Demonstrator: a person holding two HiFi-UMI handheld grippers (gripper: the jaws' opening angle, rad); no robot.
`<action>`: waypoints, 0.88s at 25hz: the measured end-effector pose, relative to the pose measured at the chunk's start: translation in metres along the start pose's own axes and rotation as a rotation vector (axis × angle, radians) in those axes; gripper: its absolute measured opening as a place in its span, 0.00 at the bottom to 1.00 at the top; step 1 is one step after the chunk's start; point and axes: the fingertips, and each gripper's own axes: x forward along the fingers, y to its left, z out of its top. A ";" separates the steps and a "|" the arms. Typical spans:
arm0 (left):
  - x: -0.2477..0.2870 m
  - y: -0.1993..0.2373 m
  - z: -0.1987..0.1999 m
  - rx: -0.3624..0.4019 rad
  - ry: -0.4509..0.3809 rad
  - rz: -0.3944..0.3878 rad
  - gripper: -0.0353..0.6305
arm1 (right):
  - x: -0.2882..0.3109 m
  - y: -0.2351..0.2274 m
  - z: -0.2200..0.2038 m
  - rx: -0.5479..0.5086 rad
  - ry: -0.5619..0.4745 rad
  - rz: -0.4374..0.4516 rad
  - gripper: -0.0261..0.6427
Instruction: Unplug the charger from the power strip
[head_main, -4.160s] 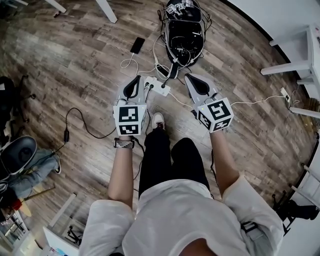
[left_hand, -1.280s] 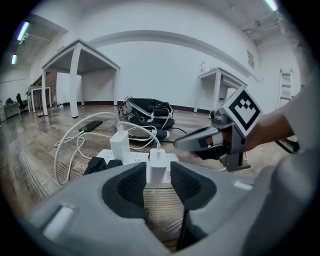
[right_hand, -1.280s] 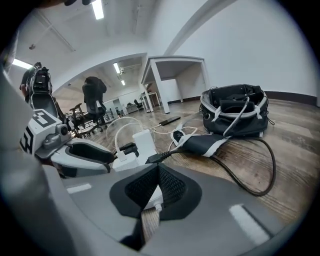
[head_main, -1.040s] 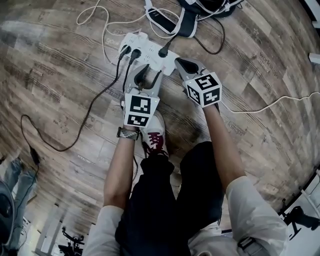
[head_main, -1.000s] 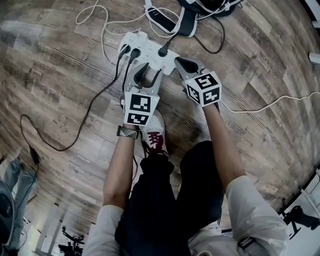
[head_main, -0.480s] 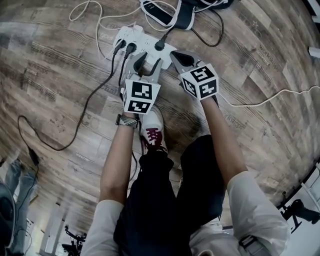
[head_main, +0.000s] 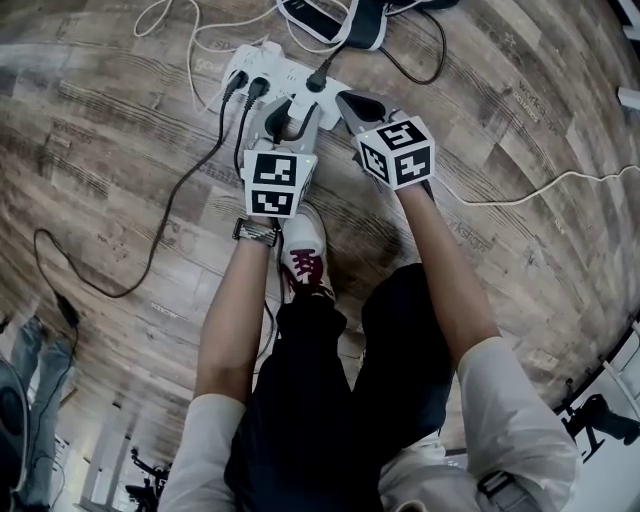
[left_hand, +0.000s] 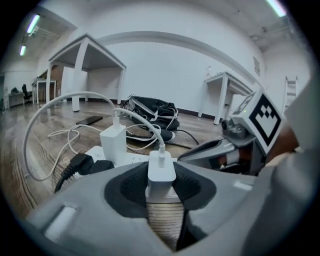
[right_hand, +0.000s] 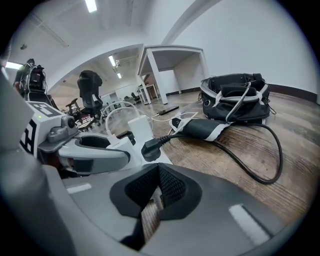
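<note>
A white power strip (head_main: 262, 70) lies on the wood floor with several plugs in it. A small white charger (left_hand: 161, 172) stands plugged into its near end, a white cable rising from its top. My left gripper (left_hand: 161, 184) reaches over that end (head_main: 288, 115); its jaws are closing, and the dark pads (left_hand: 131, 186) meet both sides of the charger. My right gripper (head_main: 347, 100) is shut and empty, its tip at the strip's right end (right_hand: 135, 152), beside a black plug (right_hand: 150, 148). Whether it touches the strip is unclear.
A taller white charger (left_hand: 114, 145) and black plugs (left_hand: 80, 162) also sit in the strip. Beyond lie a black bag (right_hand: 235, 97), a black-and-white power brick (right_hand: 200, 129), a phone (left_hand: 89, 120) and loose cables. The person's shoe (head_main: 303, 255) is just behind the grippers.
The person has bent closer to the strip since the first frame. Over the last second the left jaws have narrowed around the white charger; the right gripper has stayed by the strip's end.
</note>
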 end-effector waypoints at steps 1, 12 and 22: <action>0.000 0.001 0.000 -0.023 -0.004 -0.006 0.27 | 0.000 0.000 0.000 -0.001 0.000 -0.003 0.04; 0.000 0.001 0.001 0.048 0.047 0.069 0.26 | 0.001 0.001 0.000 -0.006 -0.001 -0.011 0.04; 0.002 -0.001 0.002 0.102 0.074 0.064 0.26 | 0.002 0.000 0.001 -0.016 -0.010 -0.005 0.04</action>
